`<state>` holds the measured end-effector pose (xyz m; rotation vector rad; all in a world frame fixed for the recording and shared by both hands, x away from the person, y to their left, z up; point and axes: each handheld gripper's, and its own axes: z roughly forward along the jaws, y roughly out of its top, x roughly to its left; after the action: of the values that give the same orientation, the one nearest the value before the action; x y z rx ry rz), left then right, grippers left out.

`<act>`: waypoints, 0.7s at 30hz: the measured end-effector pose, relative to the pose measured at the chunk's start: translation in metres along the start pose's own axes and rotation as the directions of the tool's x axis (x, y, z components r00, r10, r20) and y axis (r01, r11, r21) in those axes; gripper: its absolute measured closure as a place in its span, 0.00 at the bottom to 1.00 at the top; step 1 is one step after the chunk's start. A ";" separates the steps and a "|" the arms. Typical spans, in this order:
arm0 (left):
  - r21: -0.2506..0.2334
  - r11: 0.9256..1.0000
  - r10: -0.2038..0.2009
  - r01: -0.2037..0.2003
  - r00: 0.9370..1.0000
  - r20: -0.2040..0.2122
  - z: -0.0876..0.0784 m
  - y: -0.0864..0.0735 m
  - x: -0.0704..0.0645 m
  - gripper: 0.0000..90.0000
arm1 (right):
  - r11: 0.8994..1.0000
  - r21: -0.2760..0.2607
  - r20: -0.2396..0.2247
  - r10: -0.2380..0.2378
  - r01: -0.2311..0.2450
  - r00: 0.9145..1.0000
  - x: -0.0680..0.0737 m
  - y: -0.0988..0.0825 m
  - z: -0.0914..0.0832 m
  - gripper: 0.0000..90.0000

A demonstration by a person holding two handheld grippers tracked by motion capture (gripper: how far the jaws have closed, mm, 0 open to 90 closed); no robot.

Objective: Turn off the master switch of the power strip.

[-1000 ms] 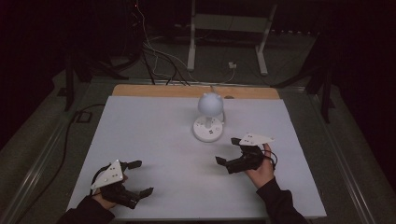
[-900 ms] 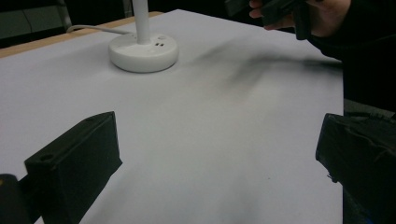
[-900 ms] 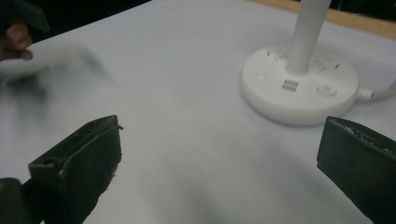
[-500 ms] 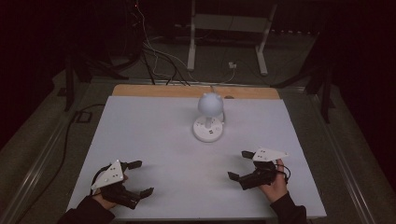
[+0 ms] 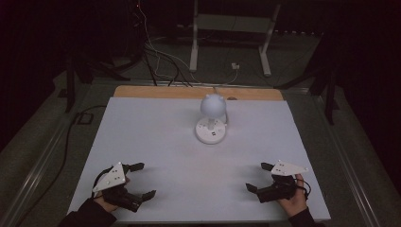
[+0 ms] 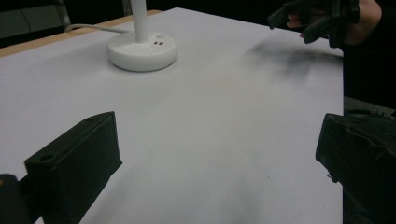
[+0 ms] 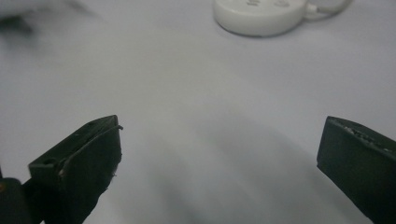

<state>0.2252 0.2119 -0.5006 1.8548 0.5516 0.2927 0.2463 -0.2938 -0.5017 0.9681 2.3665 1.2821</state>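
A small white desk lamp (image 5: 212, 116) with a round head and a disc base stands at the table's far middle. Its base (image 6: 141, 50) shows up close in the left gripper view and again as the base (image 7: 261, 14) at the top of the right gripper view. My left gripper (image 5: 143, 179) rests near the front left corner, open, with nothing between its jaws. At the front right my right gripper (image 5: 257, 177) is also open and empty. From the left gripper view, the right gripper (image 6: 299, 21) appears far off, held by a hand.
The white table top (image 5: 156, 132) has a wooden strip (image 5: 156, 92) along its far edge. Cables (image 5: 161, 61) and a white stand (image 5: 231, 33) lie on the dark floor beyond. The lamp's cord (image 7: 329, 7) leaves the base toward the back.
My right gripper has pulled back from beside the lamp toward the front right corner of the table. The left gripper has stayed in place.
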 end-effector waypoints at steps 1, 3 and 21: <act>0.002 1.000 0.002 -0.002 1.000 -0.002 0.000 0.000 0.000 0.00 | 1.000 0.008 0.006 -0.003 0.003 1.000 -0.001 -0.001 -0.001 0.00; 0.002 1.000 0.003 -0.003 1.000 0.000 0.000 0.000 0.000 0.00 | 1.000 0.025 0.020 -0.009 0.009 1.000 -0.002 -0.006 -0.004 0.00; 0.006 1.000 0.007 -0.007 1.000 0.005 0.001 0.000 0.000 0.00 | 0.998 0.066 0.040 0.010 -0.013 0.999 -0.008 -0.017 -0.008 0.00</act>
<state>0.2254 0.2106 -0.5007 1.8631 0.5426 0.2911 0.2409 -0.3113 -0.5116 1.0180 2.3909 1.1841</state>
